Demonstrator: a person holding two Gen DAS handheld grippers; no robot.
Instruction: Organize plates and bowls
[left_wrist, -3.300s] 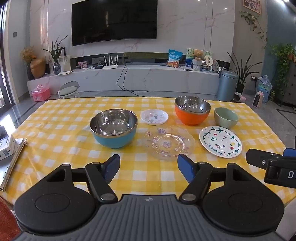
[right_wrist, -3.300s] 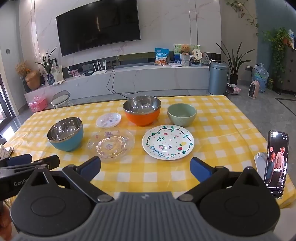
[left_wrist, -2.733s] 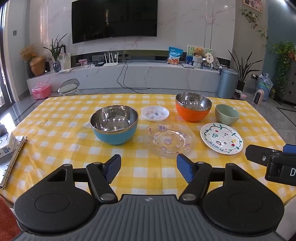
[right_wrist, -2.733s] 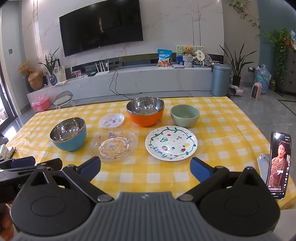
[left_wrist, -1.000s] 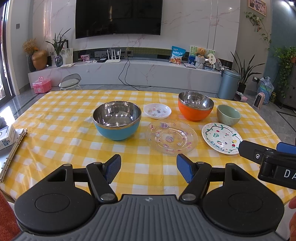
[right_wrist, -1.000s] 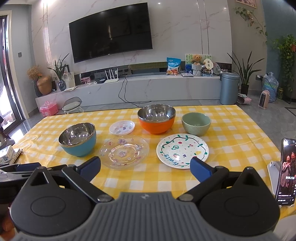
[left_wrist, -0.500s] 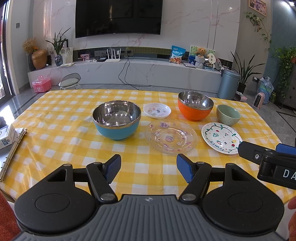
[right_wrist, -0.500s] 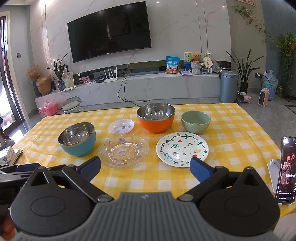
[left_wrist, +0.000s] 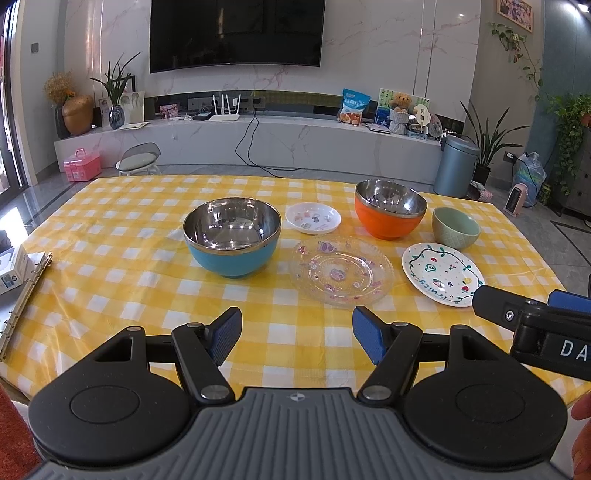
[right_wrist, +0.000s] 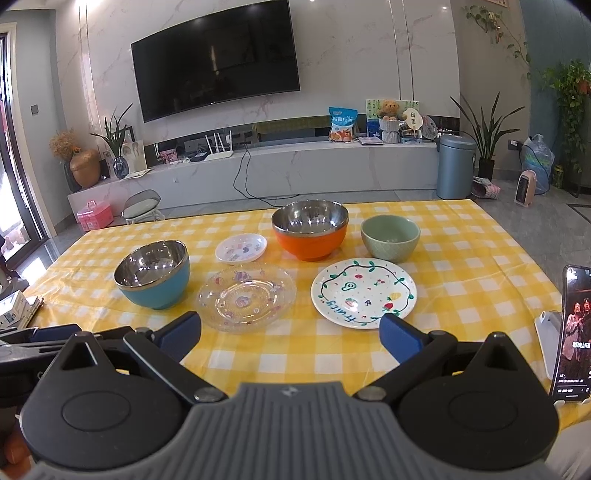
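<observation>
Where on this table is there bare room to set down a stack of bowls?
Bare checked cloth lies left of the blue steel-lined bowl, up to the ring binder, and along the near edge before the clear glass plate. It is crowded from there to the painted white plate and the propped phone.

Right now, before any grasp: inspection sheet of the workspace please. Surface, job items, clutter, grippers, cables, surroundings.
Surface: table under a yellow checked cloth, flat, no spills seen.
Job's things: blue bowl, orange bowl, green bowl, all upright and apart; small white plate, clear glass plate, painted white plate, each flat, none stacked.
Clutter: phone propped at the right edge, screen lit; ring binder and small box at the left edge.
Grippers: left hand-held gripper open, empty; right hand-held gripper open, empty; both short of the dishes.
Cables: black cable hanging from the TV shelf; none on the table.
Surroundings: wall TV, bin, plants.
</observation>
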